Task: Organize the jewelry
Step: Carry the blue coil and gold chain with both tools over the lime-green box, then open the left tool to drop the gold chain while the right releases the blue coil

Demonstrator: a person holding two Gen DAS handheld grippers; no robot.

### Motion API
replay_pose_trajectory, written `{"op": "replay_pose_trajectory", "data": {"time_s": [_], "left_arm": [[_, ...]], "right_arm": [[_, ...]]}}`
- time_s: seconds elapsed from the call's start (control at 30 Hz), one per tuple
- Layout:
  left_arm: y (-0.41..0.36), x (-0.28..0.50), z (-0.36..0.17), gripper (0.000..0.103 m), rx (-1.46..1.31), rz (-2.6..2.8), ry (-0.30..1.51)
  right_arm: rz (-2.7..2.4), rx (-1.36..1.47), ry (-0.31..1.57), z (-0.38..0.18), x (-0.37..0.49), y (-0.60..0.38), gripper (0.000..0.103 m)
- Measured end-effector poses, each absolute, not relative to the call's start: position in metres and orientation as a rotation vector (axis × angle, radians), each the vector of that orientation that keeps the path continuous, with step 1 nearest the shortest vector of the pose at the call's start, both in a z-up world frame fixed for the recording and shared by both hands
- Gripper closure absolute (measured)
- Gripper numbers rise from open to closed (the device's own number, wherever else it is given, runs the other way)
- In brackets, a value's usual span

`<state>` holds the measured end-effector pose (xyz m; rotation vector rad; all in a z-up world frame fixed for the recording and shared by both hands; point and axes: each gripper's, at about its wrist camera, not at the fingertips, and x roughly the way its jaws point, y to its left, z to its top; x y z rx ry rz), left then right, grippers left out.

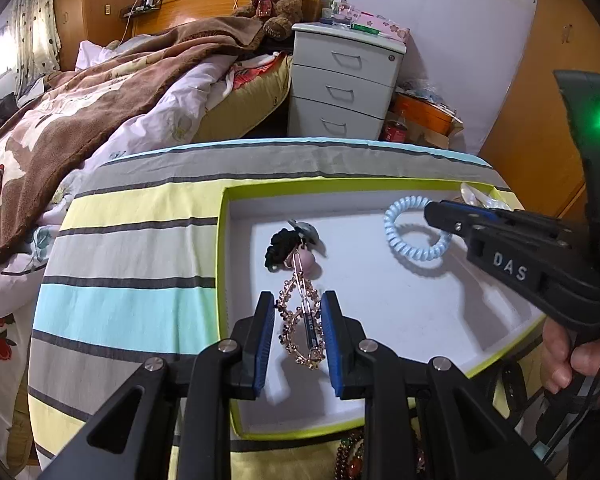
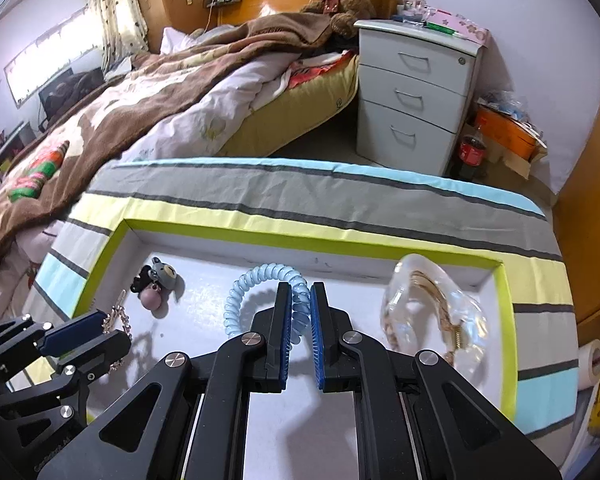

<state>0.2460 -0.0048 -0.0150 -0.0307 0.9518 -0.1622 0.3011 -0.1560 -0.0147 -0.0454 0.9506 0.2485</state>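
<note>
Jewelry lies in a shallow white tray (image 1: 404, 320) with a lime-green rim, set on a striped cloth over the tabletop (image 1: 132, 248). The left gripper (image 1: 298, 308) has its jaws narrowly parted around a gold beaded hair clip (image 1: 300, 320); whether the blue pads actually press it, I cannot tell. The right gripper (image 2: 300, 296) has its jaws nearly closed, pinching a light-blue coil hair tie (image 2: 256, 292) at the ring's 3 o'clock side. At 12 o'clock from the clip, touching its far end, sits a black scrunchie with a grey bear charm and pink ball (image 1: 296, 248). A clear claw clip (image 2: 436, 308) with gold inside lies at 3 o'clock from the coil tie. Both grippers slant steeply downward into the tray; a hand (image 1: 576, 352) grips the right one's handle.
</note>
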Motion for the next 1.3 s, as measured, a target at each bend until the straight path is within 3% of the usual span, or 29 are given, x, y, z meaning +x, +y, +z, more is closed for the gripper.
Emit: {"op": "replay_pose_trajectory", "data": {"time_s": [0.73,0.9,1.3], "left_arm": [[-0.005,0.254,-0.021,0.077,-0.053,-0.158,0.98],[-0.005,0.254,-0.02,0.067,-0.052,-0.157,0.974],[-0.007,0.254,-0.018,0.061,-0.055,-0.159,0.976]], "right_arm": [[0.22,-0.119,0.976,-0.025,0.311,-0.15,0.092],[0.217,-0.115,0.976,-0.026,0.312,-0.15,0.092],[0.222,-0.108,0.965,-0.022,0.31,-0.15,0.08]]}}
